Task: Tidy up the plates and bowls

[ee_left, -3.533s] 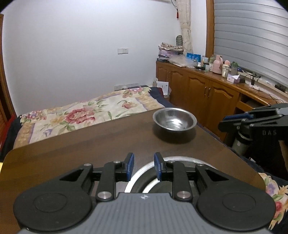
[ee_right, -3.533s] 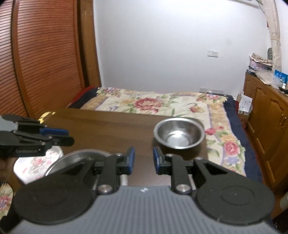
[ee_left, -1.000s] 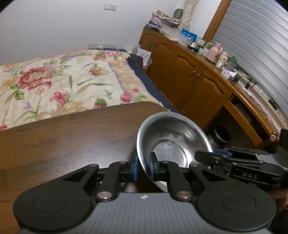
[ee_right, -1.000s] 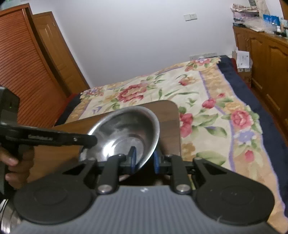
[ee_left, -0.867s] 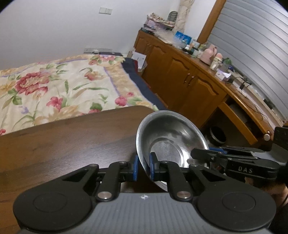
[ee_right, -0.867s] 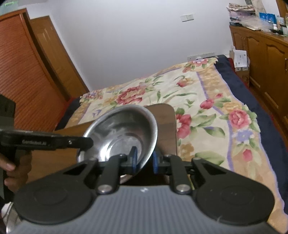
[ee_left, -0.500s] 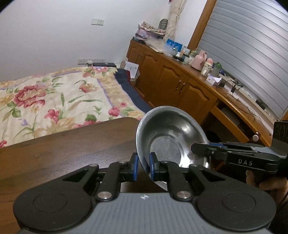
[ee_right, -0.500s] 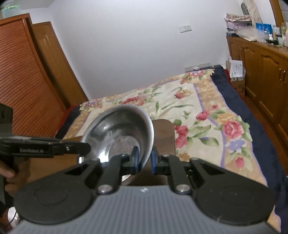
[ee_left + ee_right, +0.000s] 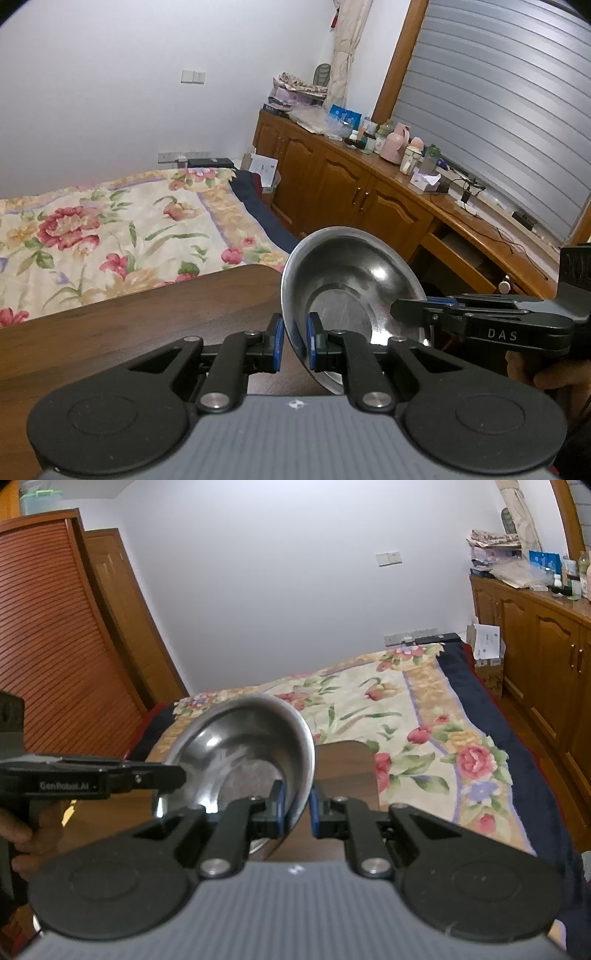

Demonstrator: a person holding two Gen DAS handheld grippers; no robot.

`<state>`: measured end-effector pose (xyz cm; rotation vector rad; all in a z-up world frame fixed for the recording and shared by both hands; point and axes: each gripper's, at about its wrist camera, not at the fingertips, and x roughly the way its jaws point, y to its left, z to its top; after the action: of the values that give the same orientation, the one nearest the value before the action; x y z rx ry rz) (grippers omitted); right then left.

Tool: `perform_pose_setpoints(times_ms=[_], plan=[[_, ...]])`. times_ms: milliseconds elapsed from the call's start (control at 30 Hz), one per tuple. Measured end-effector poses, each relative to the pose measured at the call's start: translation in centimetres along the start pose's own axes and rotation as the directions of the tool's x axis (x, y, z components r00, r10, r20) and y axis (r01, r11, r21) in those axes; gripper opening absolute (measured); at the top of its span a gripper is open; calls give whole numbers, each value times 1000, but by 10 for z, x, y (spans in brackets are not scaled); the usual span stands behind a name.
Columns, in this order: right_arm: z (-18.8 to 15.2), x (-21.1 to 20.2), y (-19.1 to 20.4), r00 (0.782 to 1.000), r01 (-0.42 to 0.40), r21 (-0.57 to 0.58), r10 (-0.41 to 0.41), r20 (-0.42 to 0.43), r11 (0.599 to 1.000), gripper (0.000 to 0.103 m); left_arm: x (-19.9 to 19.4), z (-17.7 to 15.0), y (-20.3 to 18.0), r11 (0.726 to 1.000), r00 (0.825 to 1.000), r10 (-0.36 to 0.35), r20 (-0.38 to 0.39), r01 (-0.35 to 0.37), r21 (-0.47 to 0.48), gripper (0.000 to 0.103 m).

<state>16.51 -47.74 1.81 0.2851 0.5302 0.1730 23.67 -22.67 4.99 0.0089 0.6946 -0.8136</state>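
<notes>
A shiny steel bowl (image 9: 351, 291) is held up above the dark wooden table (image 9: 129, 325), gripped on both sides. My left gripper (image 9: 294, 338) is shut on the bowl's left rim. My right gripper (image 9: 295, 805) is shut on the bowl's (image 9: 240, 753) right rim. In the left wrist view the right gripper (image 9: 480, 321) reaches in from the right to the bowl's far edge. In the right wrist view the left gripper (image 9: 92, 775) reaches in from the left. The plates are out of view.
A bed with a floral cover (image 9: 110, 229) lies beyond the table's far edge. Wooden cabinets (image 9: 351, 192) with bottles and clutter on top run along the right wall. A slatted wooden wardrobe (image 9: 48, 646) stands to the left.
Both grippers went to the bowl, shut on its opposite rims, and lifted it off the table. Over the last second it has risen higher and the view has tilted up.
</notes>
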Motion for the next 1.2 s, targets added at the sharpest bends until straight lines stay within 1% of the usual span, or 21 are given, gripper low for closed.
perform_pose_setpoints(times_ms=[400,533,933,1067,1200], plan=[[-8,-16,33,1000,-24,-26,24,-8,999,15,-55,-18,0,1000,999,12,43,-12,-5,13],[-10,-25,48,999,-41,-35,41,0,999,15,-74,-26,-2,999,997,35,68,-36,10,13],[-23,-39,91,996,-84,-65,84,9,994,14,-130,-61,5,996,992,86,97,-85,-13,13],[-31,-43,102,995,-95,-77,96,2,993,14,-142,-77,4,996,991,87,101,-85,-25,13],[-42,-42,105,995,-95,-79,94,-15,992,14,-145,-92,4,996,992,84,90,-80,-40,13]])
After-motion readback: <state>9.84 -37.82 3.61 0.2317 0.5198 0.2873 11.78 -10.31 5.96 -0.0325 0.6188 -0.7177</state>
